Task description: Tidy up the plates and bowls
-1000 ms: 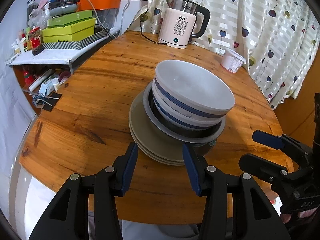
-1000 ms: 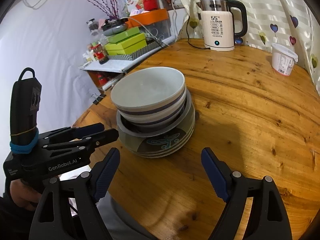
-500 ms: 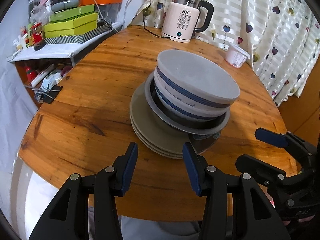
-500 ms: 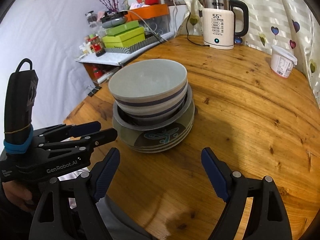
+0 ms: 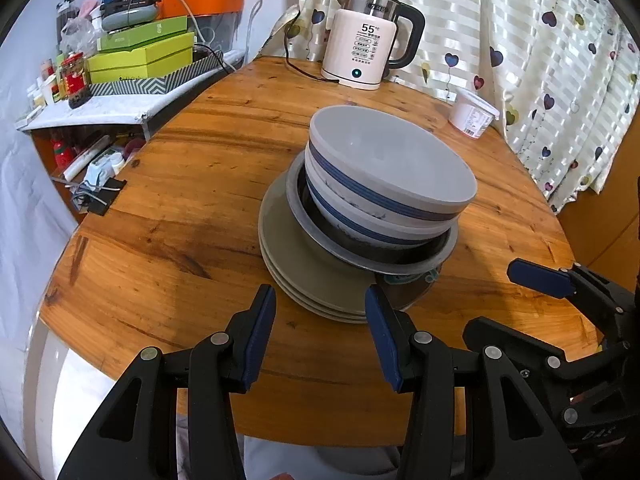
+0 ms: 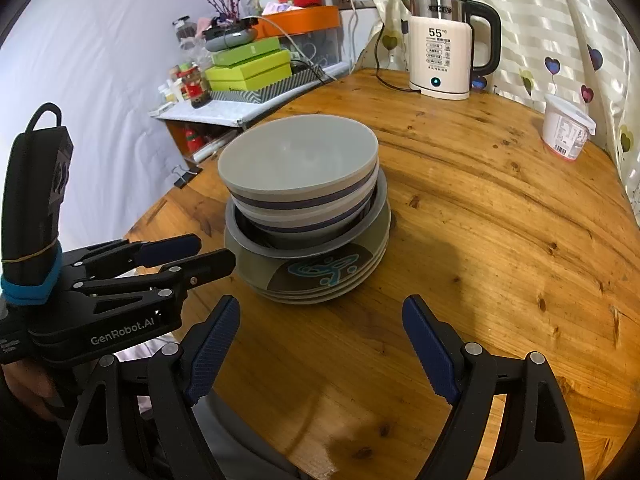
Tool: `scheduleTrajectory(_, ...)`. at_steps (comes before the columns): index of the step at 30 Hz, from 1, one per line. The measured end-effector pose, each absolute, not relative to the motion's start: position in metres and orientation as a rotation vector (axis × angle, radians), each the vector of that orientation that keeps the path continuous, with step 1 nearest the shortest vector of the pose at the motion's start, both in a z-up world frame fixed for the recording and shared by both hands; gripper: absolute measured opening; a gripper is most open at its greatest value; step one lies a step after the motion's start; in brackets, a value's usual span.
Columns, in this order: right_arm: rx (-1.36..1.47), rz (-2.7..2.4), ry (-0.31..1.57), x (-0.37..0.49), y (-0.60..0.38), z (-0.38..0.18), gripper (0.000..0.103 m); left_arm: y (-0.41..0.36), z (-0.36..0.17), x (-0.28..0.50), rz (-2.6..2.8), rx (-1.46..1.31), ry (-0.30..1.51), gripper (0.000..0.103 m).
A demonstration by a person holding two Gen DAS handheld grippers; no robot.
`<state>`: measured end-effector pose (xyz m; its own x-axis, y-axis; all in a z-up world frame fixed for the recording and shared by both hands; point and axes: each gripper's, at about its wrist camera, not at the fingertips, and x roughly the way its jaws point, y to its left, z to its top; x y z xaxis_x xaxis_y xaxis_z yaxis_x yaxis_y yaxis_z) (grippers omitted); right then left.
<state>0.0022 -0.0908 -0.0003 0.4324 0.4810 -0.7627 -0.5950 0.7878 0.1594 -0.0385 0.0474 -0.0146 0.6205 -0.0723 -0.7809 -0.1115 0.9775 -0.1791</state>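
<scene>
Two empty grippers, left gripper (image 5: 320, 332), right gripper (image 6: 322, 354), stacked bowls (image 5: 384, 184)

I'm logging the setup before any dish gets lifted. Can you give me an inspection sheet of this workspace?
Surface: round wooden table, worn and marked.
Job's things: white blue-banded bowls nested in a grey-rimmed dark bowl, on stacked plates.
Clutter: electric kettle and white tub at the far edge.
Grippers: left gripper and right gripper open, empty, short of the stack.
Cables: kettle cord trailing off the table's back edge.
Surroundings: heart-print curtain; crowded side shelf with green boxes.
</scene>
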Motion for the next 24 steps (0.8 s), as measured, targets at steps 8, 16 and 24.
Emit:
scheduleTrajectory(8,-0.141,0.673,0.901,0.0023,-0.0908,0.0,0.084,0.0459,-0.0149,-0.0365,0.04,-0.204,0.911,0.048)
scheduleTrajectory(16,-0.14,0.673,0.902,0.0027,-0.091,-0.0004,0.084,0.046,-0.0163,-0.0358,0.038,-0.206,0.916,0.048)
scheduleTrajectory(24,-0.14,0.674,0.902,0.0029,-0.0911,-0.0002,0.084,0.0464,-0.018,-0.035,0.037,-0.209,0.921,0.048)
